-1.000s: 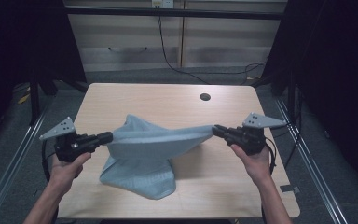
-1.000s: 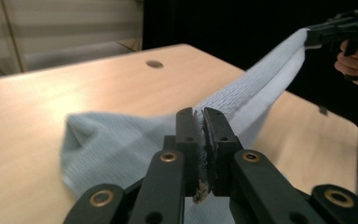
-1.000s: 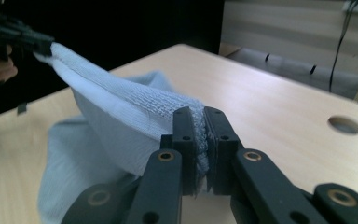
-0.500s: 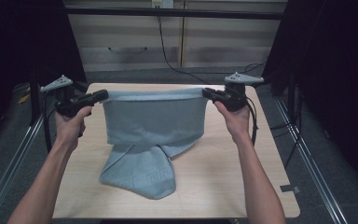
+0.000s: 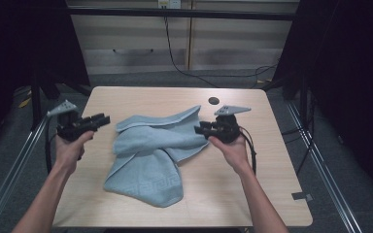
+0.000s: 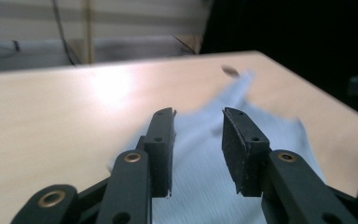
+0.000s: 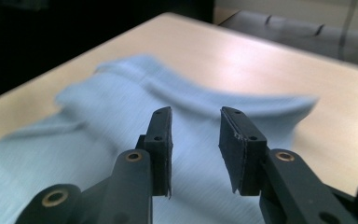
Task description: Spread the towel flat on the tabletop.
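Note:
A light blue towel (image 5: pixel 150 153) lies crumpled and loosely folded on the middle of the wooden table (image 5: pixel 272 194). My left gripper (image 5: pixel 103 119) hovers open just off the towel's left edge, nothing between its jaws. In the left gripper view the towel (image 6: pixel 205 186) lies beyond the open left gripper (image 6: pixel 198 140). My right gripper (image 5: pixel 199 130) is open at the towel's right edge, close to the cloth. In the right gripper view the towel (image 7: pixel 98 126) spreads, blurred, under and beyond the open right gripper (image 7: pixel 195 140).
A small dark round hole (image 5: pixel 213 101) marks the table's far right part. Metal rails (image 5: pixel 14 160) run along both sides of the table. Dark curtains and a cable-strewn floor lie behind. Bare tabletop surrounds the towel.
Both grippers held the towel's top edge stretched high over the far side; now they have come down and back, let go, and the towel lies heaped on the table.

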Motion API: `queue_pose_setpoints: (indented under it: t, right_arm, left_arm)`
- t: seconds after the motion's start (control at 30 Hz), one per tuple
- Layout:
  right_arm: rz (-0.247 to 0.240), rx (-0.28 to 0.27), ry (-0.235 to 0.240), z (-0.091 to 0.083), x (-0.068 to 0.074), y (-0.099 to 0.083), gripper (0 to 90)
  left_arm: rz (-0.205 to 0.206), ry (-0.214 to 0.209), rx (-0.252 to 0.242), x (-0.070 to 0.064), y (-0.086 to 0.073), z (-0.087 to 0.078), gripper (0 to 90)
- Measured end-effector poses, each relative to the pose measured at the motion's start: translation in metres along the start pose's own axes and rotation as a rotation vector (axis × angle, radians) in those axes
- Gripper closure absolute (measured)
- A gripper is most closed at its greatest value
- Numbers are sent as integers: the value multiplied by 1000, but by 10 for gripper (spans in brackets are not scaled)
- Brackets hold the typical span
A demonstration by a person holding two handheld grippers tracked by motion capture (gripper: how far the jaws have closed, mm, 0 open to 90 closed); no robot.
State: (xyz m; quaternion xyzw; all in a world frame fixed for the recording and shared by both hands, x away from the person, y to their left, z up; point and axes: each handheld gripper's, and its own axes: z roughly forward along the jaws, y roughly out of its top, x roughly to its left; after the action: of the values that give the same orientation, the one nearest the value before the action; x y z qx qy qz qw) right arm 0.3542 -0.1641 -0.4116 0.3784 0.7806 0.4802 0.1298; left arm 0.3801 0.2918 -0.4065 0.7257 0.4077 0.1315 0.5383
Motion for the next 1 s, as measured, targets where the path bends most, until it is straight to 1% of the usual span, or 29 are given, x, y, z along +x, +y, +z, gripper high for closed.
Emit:
queue_pose_setpoints:
  t: [0.03,0.07,0.1,0.13,0.17,0.23,0.3,0.33,0.37,0.4,0.43,0.47,0.5,0.53,0.57,0.6,0.63,0.7,0.73,0.77,0.8,0.83,0.87,0.93,0.97,1.0]
  right_arm:
    - [0,0,0,0,0,0,651]
    - [-16,18,12,2,6,-7,654]
    - [-25,38,25,5,12,-15,657]
    - [-36,66,47,9,21,-25,666]
    - [-36,66,47,9,21,-25,666]
    - [-45,81,82,12,31,-36,675]
    - [-31,83,130,15,39,-46,675]
    - [-37,98,145,17,44,-51,675]
    - [-63,127,141,23,51,-61,673]
    - [-63,127,141,23,51,-61,673]
    - [-56,136,149,27,52,-65,672]
    - [-38,145,141,36,51,-73,665]
    - [-38,145,141,36,51,-73,665]
    - [-32,150,144,41,51,-77,663]
    - [-24,161,151,46,51,-79,645]
    - [-29,169,142,50,52,-80,627]
    - [-27,169,140,53,52,-81,614]
    - [-23,167,151,60,51,-82,603]
    - [-23,167,147,63,52,-83,602]
    - [-26,170,142,66,52,-83,602]
    - [-31,171,142,68,52,-83,604]
    - [-31,171,145,69,53,-82,616]
    - [-39,171,139,71,54,-82,651]
    - [-58,174,121,74,56,-83,734]
    - [-51,180,118,75,57,-83,787]
    - [-49,171,127,75,57,-83,840]
  left_arm:
    - [2,-22,12,-5,-10,0,641]
    - [10,-40,34,-12,-23,0,640]
    - [12,-57,52,-16,-30,1,637]
    - [28,-76,73,-21,-39,1,636]
    - [27,-85,95,-27,-48,2,636]
    - [46,-134,131,-38,-62,2,627]
    - [62,-177,169,-50,-76,0,612]
    - [79,-203,192,-57,-83,-1,604]
    - [101,-210,216,-64,-91,-1,579]
    - [113,-220,236,-70,-99,0,579]
    - [119,-246,269,-75,-105,3,564]
    - [142,-253,300,-81,-109,6,506]
    - [171,-253,324,-85,-112,8,506]
    - [177,-258,345,-87,-115,12,489]
    - [186,-248,356,-88,-118,16,467]
    - [196,-240,368,-89,-120,18,461]
    - [216,-233,375,-88,-123,20,460]
    - [226,-229,368,-89,-123,20,468]
    - [243,-210,364,-89,-124,20,485]
    - [259,-193,363,-89,-124,19,551]
    - [279,-168,363,-91,-124,19,595]
    - [282,-162,361,-91,-124,19,658]
    - [283,-160,364,-90,-124,18,734]
    - [258,-173,361,-87,-123,17,813]
    - [235,-179,356,-84,-122,17,842]
    - [219,-185,351,-82,-121,16,855]
